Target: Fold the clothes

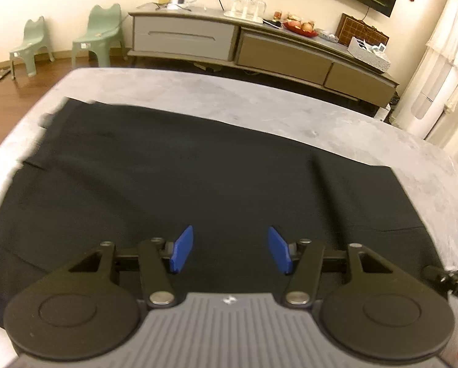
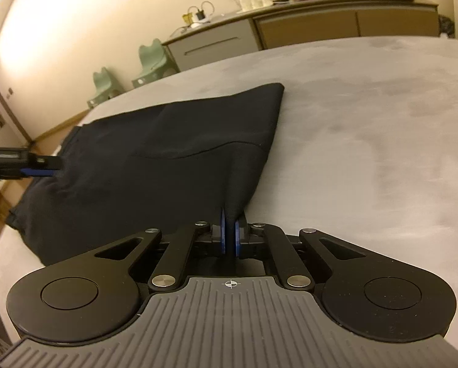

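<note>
A black garment [image 1: 182, 178] lies spread flat on a grey padded surface [image 1: 259, 101]. My left gripper [image 1: 230, 247] hovers above the garment's near part, open, its blue pads [image 1: 182, 248] wide apart with nothing between them. In the right wrist view the same garment [image 2: 155, 165] stretches away to the left. My right gripper [image 2: 229, 233] is shut on a pinched-up fold of the black cloth at the garment's near right corner. The left gripper [image 2: 41, 167] shows at the left edge of that view, above the cloth's far side.
The grey surface [image 2: 367, 128] stretches wide to the right of the garment. Beyond it stands a long low cabinet [image 1: 259, 49] with glassware, fruit and boxes on top. Two green small chairs [image 1: 97, 36] stand on the wooden floor at the left. White curtains [image 1: 449, 61] hang at the right.
</note>
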Demonstrator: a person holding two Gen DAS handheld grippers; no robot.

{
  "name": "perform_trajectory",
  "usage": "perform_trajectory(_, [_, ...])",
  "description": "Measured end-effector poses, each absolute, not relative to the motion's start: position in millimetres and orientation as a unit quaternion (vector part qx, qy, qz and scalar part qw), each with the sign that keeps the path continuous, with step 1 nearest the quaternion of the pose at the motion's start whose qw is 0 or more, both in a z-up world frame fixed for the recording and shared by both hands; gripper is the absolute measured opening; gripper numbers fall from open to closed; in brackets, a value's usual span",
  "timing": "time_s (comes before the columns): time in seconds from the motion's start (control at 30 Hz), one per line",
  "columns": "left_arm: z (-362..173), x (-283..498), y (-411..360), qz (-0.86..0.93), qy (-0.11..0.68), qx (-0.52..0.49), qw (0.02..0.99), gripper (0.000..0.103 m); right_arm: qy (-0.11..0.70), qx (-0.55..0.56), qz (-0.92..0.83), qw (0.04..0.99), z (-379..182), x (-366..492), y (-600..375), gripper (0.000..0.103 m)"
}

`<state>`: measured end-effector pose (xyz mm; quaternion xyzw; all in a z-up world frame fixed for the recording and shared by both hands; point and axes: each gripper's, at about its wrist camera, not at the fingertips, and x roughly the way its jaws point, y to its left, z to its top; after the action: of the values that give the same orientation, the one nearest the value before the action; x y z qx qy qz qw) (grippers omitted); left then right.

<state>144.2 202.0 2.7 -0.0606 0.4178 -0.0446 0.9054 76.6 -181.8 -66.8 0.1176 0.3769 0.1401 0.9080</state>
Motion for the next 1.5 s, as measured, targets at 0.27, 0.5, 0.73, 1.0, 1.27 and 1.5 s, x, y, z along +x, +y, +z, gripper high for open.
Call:
perform_trajectory(0.27, [29,93,295,0.048,0.386,-0.125,0.913,0.061,0.379,0.042,0.061,0.923,-57,59,-249,0.003])
perform_trajectory(0.5, [8,64,366,0.057,0.420,-0.214,0.880,0.066,0.289,-0.081,-0.091,0.950,-27,32,-216,0.067])
perform_trajectory(0.73, [-15,64,343,0.020,0.465,-0.164,0.870,0.074,0.216,-0.190,0.131,0.949,-17,-41,-51,0.083])
perform_trajectory(1.0, [-30,67,347,-0.027,0.465,-0.217,0.858,0.066,0.146,-0.351,0.353,0.855,-39,-83,140,0.093])
perform_trajectory(1.27, [-18,50,390,-0.049,0.427,-0.313,0.847,0.073,0.189,-0.376,0.361,0.832,-55,-42,208,0.027])
perform_trajectory(1.5, [-23,38,398,-0.043,0.412,-0.360,0.836,0.087,0.159,-0.331,0.326,0.871,-25,-33,191,0.005])
